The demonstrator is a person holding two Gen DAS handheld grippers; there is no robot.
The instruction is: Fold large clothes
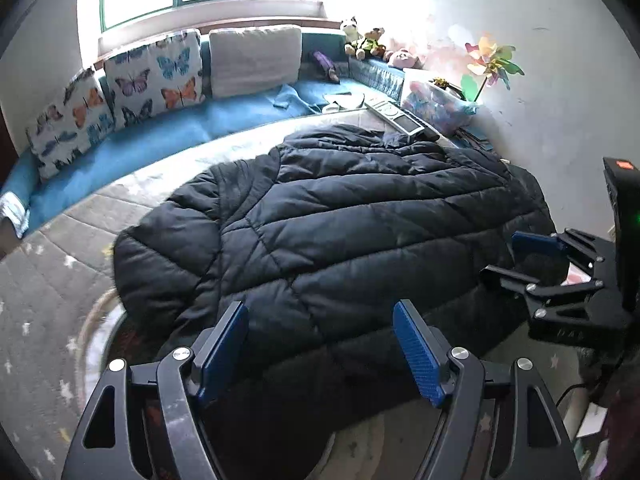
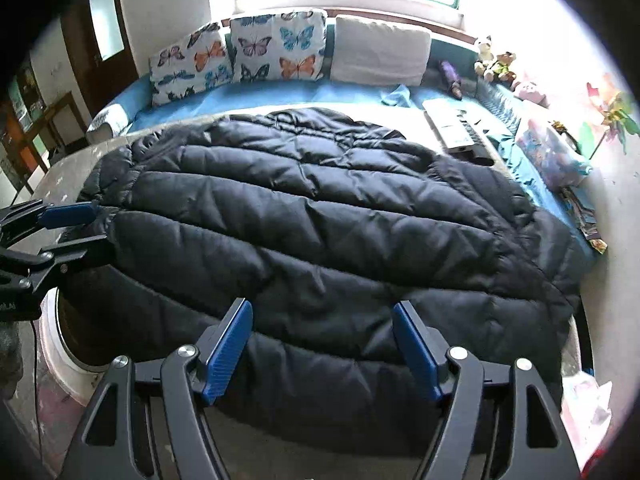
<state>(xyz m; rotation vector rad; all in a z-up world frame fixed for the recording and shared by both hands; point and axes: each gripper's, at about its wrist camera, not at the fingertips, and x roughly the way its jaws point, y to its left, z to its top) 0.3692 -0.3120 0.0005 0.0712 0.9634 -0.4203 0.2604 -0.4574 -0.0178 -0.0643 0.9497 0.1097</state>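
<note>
Butterfly cushions [image 1: 154, 76], plush toys [image 1: 362, 38], paper pinwheel [image 1: 490, 62].

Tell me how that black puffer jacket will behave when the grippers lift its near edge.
The black puffer jacket will probably sag and fold rather than hold shape: it already lies in soft wrinkles. Its quilted, puffy panels suggest it is light for its bulk. The smooth, slightly shiny shell may slip between the left gripper fingers or the right gripper ones.

Black puffer jacket [image 2: 320, 216] spread on grey mat [image 1: 52, 276]
</note>
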